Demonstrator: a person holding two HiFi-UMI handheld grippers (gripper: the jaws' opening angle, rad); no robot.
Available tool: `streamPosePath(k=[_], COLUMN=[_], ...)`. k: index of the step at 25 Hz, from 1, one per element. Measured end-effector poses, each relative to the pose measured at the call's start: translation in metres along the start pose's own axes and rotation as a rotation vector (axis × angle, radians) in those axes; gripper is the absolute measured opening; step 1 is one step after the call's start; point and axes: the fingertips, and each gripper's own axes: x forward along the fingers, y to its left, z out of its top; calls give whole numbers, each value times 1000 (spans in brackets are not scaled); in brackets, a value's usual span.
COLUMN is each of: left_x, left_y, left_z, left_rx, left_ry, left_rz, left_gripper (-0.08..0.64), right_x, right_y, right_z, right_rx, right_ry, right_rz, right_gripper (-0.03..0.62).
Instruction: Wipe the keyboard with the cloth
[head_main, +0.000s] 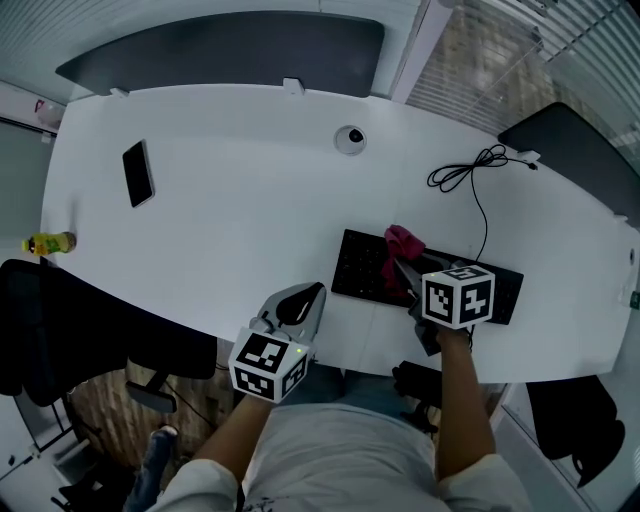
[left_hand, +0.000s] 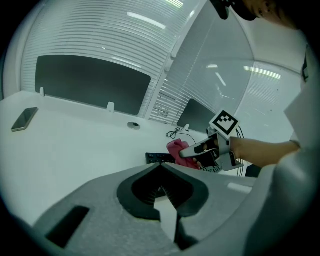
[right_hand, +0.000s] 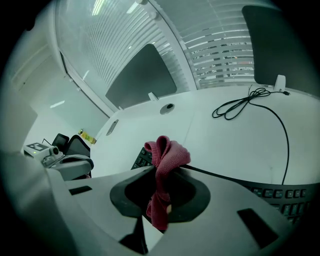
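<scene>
My right tool (head_main: 402, 265) pinches the pink cloth (head_main: 403, 240) over the left half of the keyboard (head_main: 358, 268) — which lies near the front edge of the tabletop (head_main: 230, 250) — and my left tool (head_main: 306, 300), pressed together with nothing inside, hangs at that edge, with wide bare surface to its left.
</scene>
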Motion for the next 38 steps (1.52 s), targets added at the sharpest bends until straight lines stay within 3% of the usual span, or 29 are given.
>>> streamPosePath(k=[23,38], left_x=[-33,-25], left_y=[43,22], left_z=[-6,-2], left_rx=[-59,-33], left_ry=[-30,-36], left_rz=[80,59], left_gripper=[11,11], right_x=[53,25], right_y=[70,69], right_z=[19,22], right_rx=[-111,-115], right_ry=[62,13], right_rz=[99,124], right_gripper=[57,57])
